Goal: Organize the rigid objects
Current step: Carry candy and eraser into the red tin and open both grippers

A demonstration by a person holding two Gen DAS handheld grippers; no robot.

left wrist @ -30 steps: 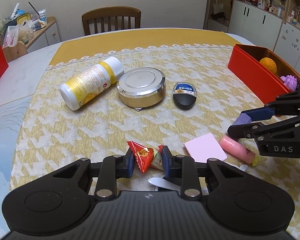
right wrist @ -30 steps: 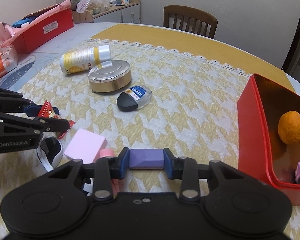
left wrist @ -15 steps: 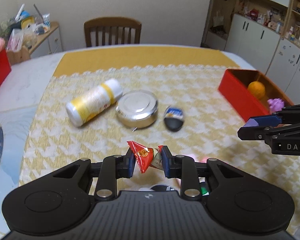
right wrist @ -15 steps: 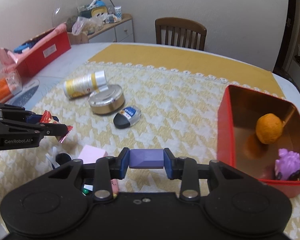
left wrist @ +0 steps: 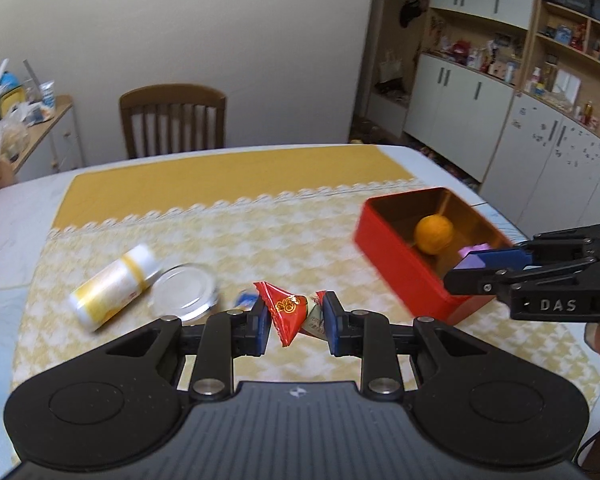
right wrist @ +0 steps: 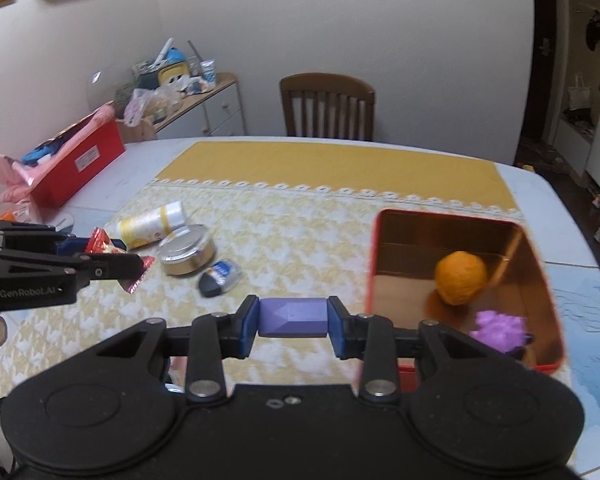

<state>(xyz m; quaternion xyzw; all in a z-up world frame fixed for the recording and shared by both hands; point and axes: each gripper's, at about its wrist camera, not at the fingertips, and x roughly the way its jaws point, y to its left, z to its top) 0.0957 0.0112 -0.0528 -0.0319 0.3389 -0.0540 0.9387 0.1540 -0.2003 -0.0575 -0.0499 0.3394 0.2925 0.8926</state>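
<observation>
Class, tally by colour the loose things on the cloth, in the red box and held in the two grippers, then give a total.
Yellow and white: 1, the bottle
Gold: 1, the round tin
Black and clear: 1, the small case
Red: 1, the snack packet in the left gripper
Purple: 2, the block in the right gripper and the fuzzy toy in the red box
Orange: 1, the ball
Total: 7

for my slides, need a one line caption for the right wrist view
Right gripper holds a purple block beside the red tin; left gripper carries a red candy wrapper.
</observation>
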